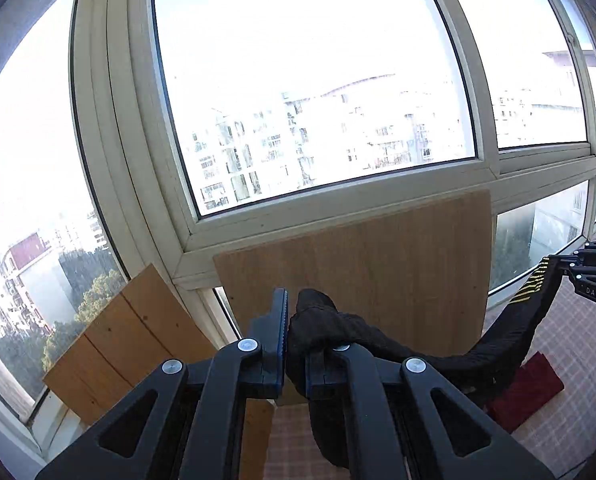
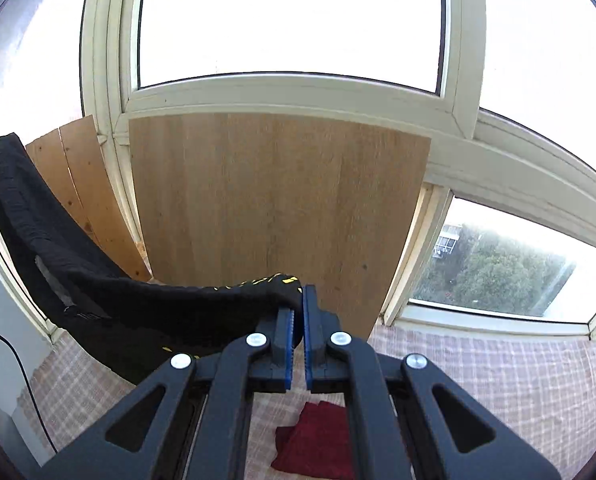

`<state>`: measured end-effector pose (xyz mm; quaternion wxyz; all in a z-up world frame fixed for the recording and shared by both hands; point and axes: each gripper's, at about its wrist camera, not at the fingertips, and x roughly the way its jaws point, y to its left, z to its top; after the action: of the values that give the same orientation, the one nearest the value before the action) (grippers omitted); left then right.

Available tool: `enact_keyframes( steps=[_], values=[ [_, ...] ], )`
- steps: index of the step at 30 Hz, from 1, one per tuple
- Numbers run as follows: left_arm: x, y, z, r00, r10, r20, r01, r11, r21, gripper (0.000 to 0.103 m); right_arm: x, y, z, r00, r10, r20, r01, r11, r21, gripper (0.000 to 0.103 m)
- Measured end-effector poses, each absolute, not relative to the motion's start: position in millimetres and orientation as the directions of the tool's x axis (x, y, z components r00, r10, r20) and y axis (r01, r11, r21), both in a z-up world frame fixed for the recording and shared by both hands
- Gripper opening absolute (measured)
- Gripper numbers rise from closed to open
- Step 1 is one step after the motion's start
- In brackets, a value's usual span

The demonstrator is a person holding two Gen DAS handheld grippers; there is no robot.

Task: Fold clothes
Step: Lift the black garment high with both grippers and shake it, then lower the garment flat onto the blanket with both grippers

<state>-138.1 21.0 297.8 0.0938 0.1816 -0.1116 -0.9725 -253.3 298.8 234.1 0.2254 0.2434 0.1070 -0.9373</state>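
A black knit garment (image 1: 497,344) with yellow markings hangs stretched in the air between my two grippers. My left gripper (image 1: 296,320) is shut on one bunched end of it. My right gripper (image 2: 299,312) is shut on the other end, where the yellow markings (image 2: 274,280) show. In the left wrist view the right gripper (image 1: 589,276) appears at the far right, holding the garment up. In the right wrist view the garment (image 2: 58,248) sags to the left and rises to the frame edge. A folded dark red cloth (image 2: 313,440) lies on the checked surface below.
A checked pink cloth (image 2: 497,380) covers the surface beneath. A tall wooden board (image 2: 274,208) and a second plank (image 2: 78,184) lean against the window frame (image 2: 298,96) straight ahead. The red cloth also shows in the left wrist view (image 1: 525,392).
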Motion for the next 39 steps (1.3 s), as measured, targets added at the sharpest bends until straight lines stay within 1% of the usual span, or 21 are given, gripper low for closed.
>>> enact_keyframes(
  steps=[1,4,6,8,9,12,15,17,21,23,25,27,29,33,39],
  values=[
    [-144,20,317,-0.921,-0.241,-0.306,0.158,-0.950,0.270,0.006,-260,300,259,-0.801,-0.376,-0.466,0.466,-0.880,-0.090,0.003],
    [-140,8,357,-0.931,-0.258,-0.256,0.199,-0.952,0.234,0.005,-254,311,315,-0.839,-0.400,-0.370,0.455,-0.887,-0.073,0.004],
    [-128,3,362,-0.938,-0.256,-0.235,0.205,-0.953,0.221,0.006,-243,317,323,-0.846,-0.403,-0.349,0.459,-0.884,-0.091,0.004],
    [-119,1,350,-0.934,-0.261,-0.245,0.202,-0.950,0.240,0.006,-233,322,310,-0.830,-0.409,-0.380,0.474,-0.876,-0.093,0.004],
    [-113,0,338,-0.929,-0.259,-0.264,0.195,-0.950,0.244,0.007,-228,325,303,-0.821,-0.411,-0.397,0.481,-0.872,-0.093,0.004],
    [-81,-1,274,-0.908,-0.250,-0.337,0.172,-0.954,0.244,0.009,-193,332,236,-0.768,-0.415,-0.489,0.513,-0.855,-0.080,0.004],
    [-38,6,178,-0.860,-0.244,-0.448,0.144,-0.959,0.246,0.010,-158,340,168,-0.705,-0.413,-0.577,0.543,-0.837,-0.064,0.004],
    [-4,19,112,-0.814,-0.236,-0.530,0.120,-0.962,0.245,0.010,-133,350,101,-0.633,-0.394,-0.667,0.534,-0.846,-0.006,0.004],
    [61,40,-12,-0.666,-0.189,-0.721,0.117,-0.982,0.149,0.010,-73,366,-31,-0.434,-0.350,-0.830,0.481,-0.869,0.115,0.004],
    [90,46,-69,-0.567,-0.169,-0.806,0.134,-0.985,0.113,0.010,-43,373,-84,-0.336,-0.330,-0.882,0.440,-0.883,0.162,0.004],
    [120,50,-114,-0.491,-0.153,-0.858,0.148,-0.985,0.090,0.009,-17,378,-125,-0.266,-0.309,-0.913,0.401,-0.897,0.186,0.004],
    [142,55,-133,-0.469,-0.144,-0.871,0.163,-0.984,0.075,0.009,0,381,-142,-0.252,-0.294,-0.922,0.380,-0.906,0.185,0.004],
    [157,57,-143,-0.468,-0.139,-0.873,0.175,-0.983,0.062,0.010,10,383,-143,-0.272,-0.293,-0.917,0.372,-0.911,0.180,0.004],
    [162,58,-135,-0.491,-0.153,-0.858,0.181,-0.981,0.072,0.016,20,387,-138,-0.320,-0.287,-0.903,0.373,-0.914,0.159,0.004],
    [156,61,-125,-0.524,-0.177,-0.833,0.179,-0.979,0.096,0.016,38,402,-147,-0.316,-0.300,-0.900,0.323,-0.926,0.195,0.004]
  ],
)
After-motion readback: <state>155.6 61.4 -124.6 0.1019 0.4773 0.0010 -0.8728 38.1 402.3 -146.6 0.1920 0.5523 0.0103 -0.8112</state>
